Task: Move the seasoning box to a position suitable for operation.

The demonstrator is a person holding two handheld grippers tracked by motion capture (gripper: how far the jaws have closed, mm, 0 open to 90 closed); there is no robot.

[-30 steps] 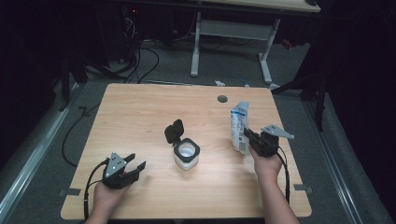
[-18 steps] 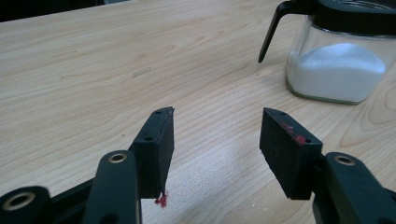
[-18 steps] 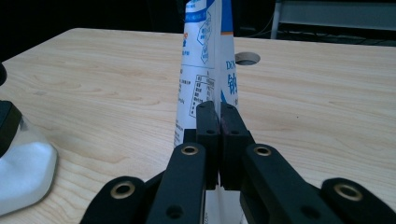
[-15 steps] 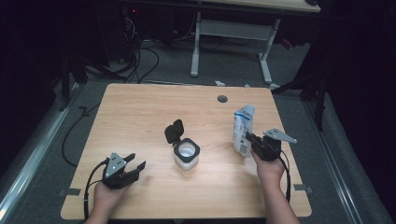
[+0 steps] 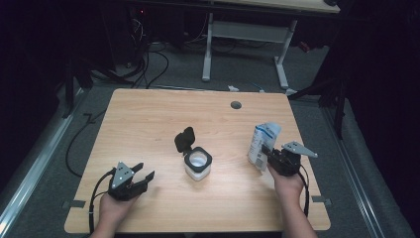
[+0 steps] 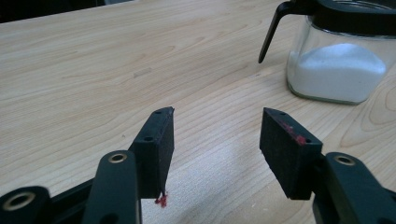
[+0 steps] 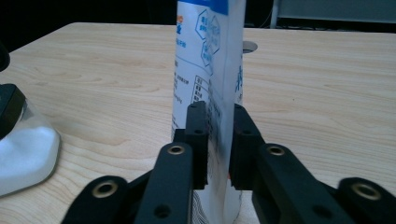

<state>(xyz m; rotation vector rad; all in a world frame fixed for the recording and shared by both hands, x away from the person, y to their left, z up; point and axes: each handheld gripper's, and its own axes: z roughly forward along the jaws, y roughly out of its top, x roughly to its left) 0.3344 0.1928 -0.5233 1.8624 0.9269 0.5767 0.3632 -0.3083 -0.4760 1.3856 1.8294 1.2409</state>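
Between the right gripper's jaws, pouch stands upright.

A light wooden table with a round cable hole near its far edge stands on grey carpet. Beyond it, the white legs of a second desk rise into a dark room, with black cables strewn across the floor at the far left.

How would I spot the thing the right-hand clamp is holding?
Start at the wooden table and go to its right side. There the right gripper pinches a white and blue pouch, flat and printed, unlike the glass jar of white powder mid-table.
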